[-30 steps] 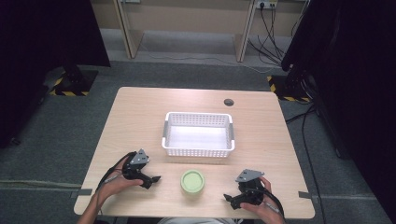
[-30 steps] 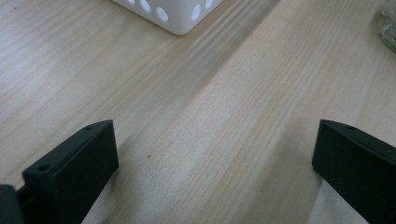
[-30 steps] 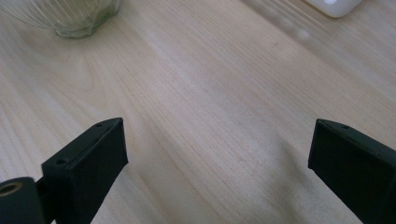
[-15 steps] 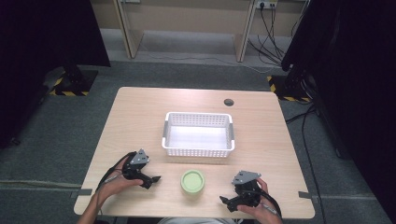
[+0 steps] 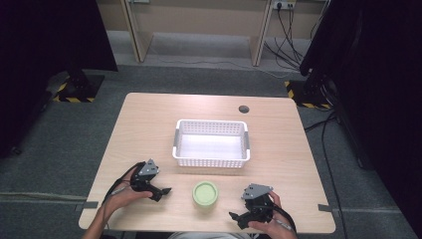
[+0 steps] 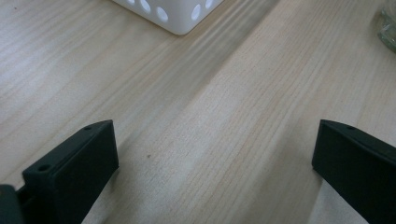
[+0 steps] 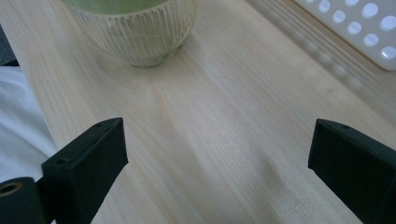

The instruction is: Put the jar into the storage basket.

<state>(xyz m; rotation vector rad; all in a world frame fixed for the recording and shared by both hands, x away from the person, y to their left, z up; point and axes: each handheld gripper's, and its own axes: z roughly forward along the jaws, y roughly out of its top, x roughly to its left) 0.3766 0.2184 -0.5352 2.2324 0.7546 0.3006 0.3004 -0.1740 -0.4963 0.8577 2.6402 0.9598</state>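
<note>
Grey carpet surrounds your pale wood-grain tabletop, with black curtains at both sides and cables trailing from a wall socket at the back. A small dark round grommet sits near the far edge of the tabletop.

Your left tool rests on the near left of the tabletop, held in your left hand, its black jaws spread wide and pointing right toward the bowl. The left gripper view shows only bare wood between them; they grip nothing. Your right tool sits at the near right in your right hand, jaws likewise released and wide apart, aimed left along the near edge. Its own view shows empty wood between the jaws.

Between the two tools, apart from both, stands a round pale green ribbed glass bowl. Just beyond it, mid-tabletop, sits a white rectangular plastic basket with perforated walls, empty inside.

From above, the bowl looks like a plain green disc. The right gripper view shows its side: clear glass with fine vertical ribs, narrowing toward the base, with green inside. That view also catches a perforated corner of the basket and white cloth past the tabletop's edge. The left gripper view shows a rounded basket corner with oval holes and only a sliver of the bowl at its right margin
</note>
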